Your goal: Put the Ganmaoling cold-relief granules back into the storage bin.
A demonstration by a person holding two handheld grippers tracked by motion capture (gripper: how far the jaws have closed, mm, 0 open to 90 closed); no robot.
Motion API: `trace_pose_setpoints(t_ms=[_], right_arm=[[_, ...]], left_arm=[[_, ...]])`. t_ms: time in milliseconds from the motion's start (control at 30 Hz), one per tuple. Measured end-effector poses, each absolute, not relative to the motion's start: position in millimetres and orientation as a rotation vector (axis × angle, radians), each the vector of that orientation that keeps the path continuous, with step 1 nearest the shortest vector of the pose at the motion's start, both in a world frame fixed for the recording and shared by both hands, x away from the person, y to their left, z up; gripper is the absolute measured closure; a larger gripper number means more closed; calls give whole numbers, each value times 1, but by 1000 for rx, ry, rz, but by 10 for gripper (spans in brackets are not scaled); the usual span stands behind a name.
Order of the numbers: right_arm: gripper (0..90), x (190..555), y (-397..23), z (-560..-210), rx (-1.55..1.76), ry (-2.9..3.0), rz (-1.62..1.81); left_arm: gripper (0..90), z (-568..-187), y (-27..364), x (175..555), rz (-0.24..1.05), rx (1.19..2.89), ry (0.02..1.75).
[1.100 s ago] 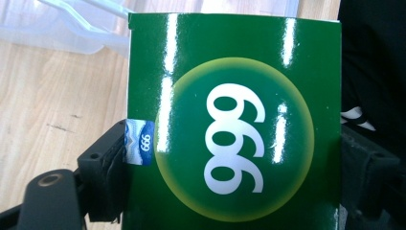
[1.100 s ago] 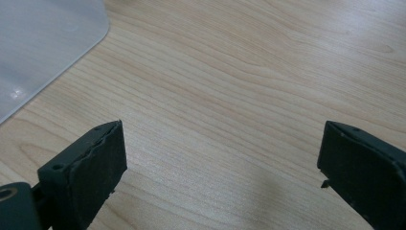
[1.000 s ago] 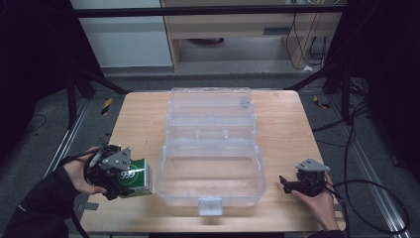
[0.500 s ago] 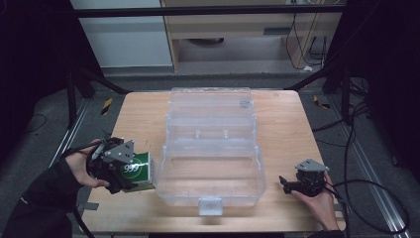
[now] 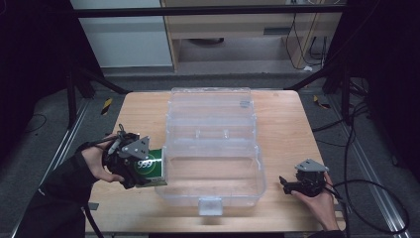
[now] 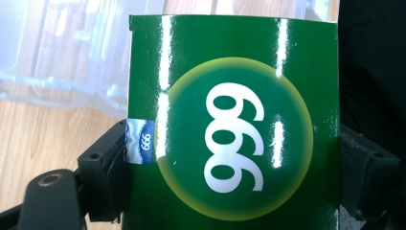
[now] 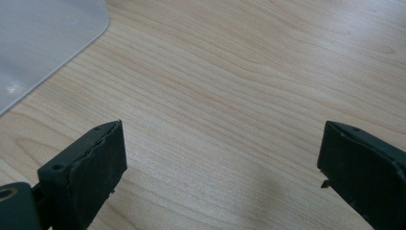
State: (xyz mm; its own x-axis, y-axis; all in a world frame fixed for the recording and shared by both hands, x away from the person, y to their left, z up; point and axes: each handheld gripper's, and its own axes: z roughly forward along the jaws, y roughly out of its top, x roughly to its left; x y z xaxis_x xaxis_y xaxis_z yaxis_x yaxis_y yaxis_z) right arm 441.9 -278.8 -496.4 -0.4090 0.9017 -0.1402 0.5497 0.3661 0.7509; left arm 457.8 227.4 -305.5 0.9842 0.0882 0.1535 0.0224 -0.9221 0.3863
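A glossy green box with a white "999" in a yellow-green circle is clamped in my left gripper, which is shut on it. The jaws press both side faces of the green box in the left gripper view. It hangs right at the left wall of the open clear plastic case in the middle of the table. My right gripper rests low at the table's right front, open, with bare wood between its jaws; its fingertips frame a corner of the clear case.
The wooden table has free strips left and right of the case. The case's lid lies open toward the far edge, and its latch faces the front. Cables trail off the right side.
My left gripper has carried the green box rightward and slightly up, from the table's left front to the case's left wall. The right gripper has stayed put.
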Motion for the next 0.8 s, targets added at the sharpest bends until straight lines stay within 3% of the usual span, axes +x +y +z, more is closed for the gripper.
trace_pose_setpoints(t_ms=[800], right_arm=[[32,441,-278,-497,1241,2095,839]], left_arm=[[147,-313,186,470,211,2743,-8]])
